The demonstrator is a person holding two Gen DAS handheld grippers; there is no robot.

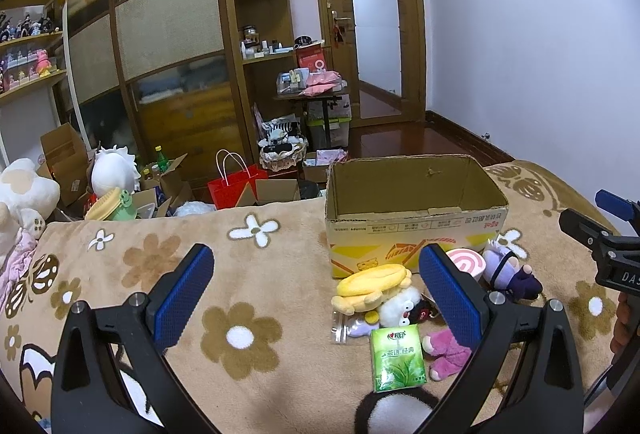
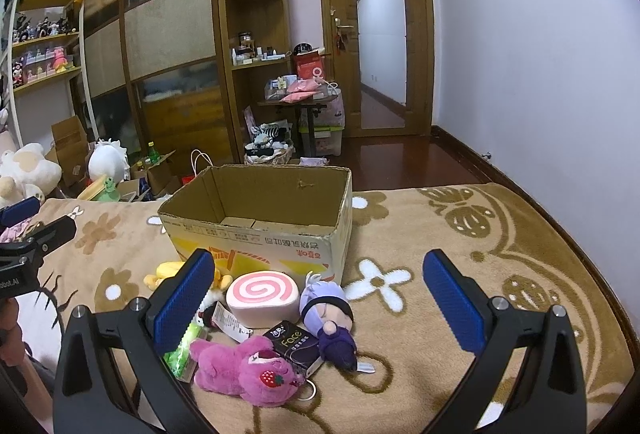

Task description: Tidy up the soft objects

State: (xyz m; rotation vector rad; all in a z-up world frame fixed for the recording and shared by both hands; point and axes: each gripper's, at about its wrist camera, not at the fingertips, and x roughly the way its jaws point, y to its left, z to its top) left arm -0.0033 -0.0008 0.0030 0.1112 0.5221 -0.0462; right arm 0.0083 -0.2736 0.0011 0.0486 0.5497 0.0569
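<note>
While both grippers hover above the flowered blanket (image 2: 460,234), we log the following, placing everything against the cardboard box (image 2: 260,234).

Left gripper (image 1: 316,290): fingers spread wide, nothing between the blue pads (image 1: 186,294); we hold it in front of the box, off its left corner.

Right gripper (image 2: 316,298): fingers likewise spread wide and holding nothing, in front of the box.

Box: open at the top, upright on the blanket; we see only bare cardboard inside.

Pink swirl cushion (image 2: 262,298): just in front of the box's printed wall.

Purple doll (image 2: 330,318): beside the cushion, lying on the blanket in front of the box's right corner.

Pink bear plush (image 2: 248,374): further out from the box, nearest our right gripper.

Black packet (image 2: 296,348): between the bear and the doll, touching both.

Yellow plush (image 1: 374,284): in front of the box's left half, lying on a white plush (image 1: 398,308).

Green tissue pack (image 1: 398,358): further from the box than the white plush, beside the bear.
</note>
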